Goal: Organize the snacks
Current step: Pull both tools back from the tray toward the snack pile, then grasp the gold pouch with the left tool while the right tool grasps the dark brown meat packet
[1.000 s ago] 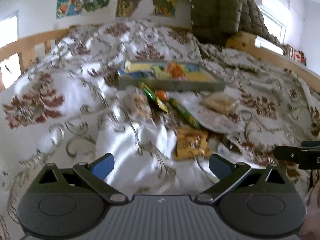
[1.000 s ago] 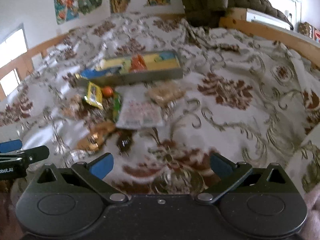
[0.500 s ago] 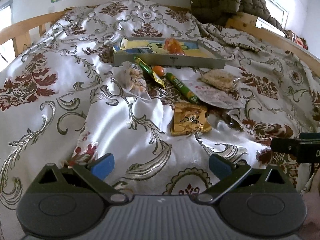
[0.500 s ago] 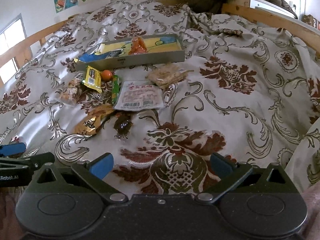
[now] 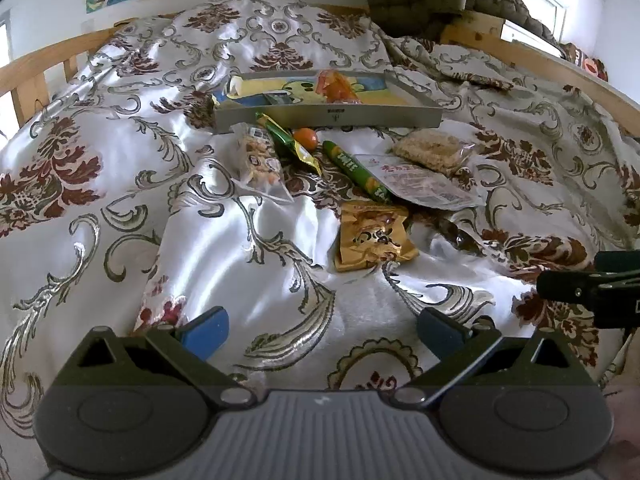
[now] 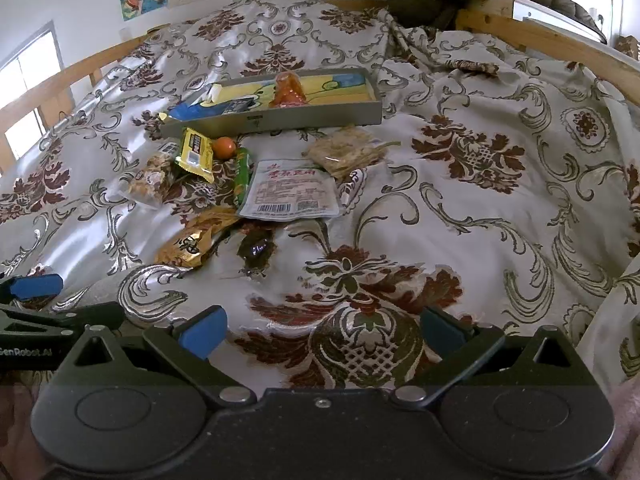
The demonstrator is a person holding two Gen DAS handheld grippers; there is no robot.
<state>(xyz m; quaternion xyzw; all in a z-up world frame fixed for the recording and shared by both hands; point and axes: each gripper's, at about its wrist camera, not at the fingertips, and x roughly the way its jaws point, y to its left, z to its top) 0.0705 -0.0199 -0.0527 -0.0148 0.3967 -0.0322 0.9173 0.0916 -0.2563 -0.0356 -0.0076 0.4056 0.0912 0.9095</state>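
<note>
At the bottom of each view, the left gripper [image 5: 322, 326] and right gripper [image 6: 322, 326] hang wide open and empty over a glossy patterned bedspread [image 5: 248, 240]. Just beyond, mid-frame, lies a crinkly gold packet [image 5: 374, 236], probably nearer the left gripper, its long side running away from it. Farther up come a green stick packet [image 5: 354, 170], flat white pouch [image 6: 292, 190] and, farthest, a shallow grey tray [image 5: 328, 116].

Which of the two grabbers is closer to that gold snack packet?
Left, though narrowly. The left gripper sits almost straight in front of the gold snack packet; the right gripper is off to the packet's right, both open and short of it.
</note>
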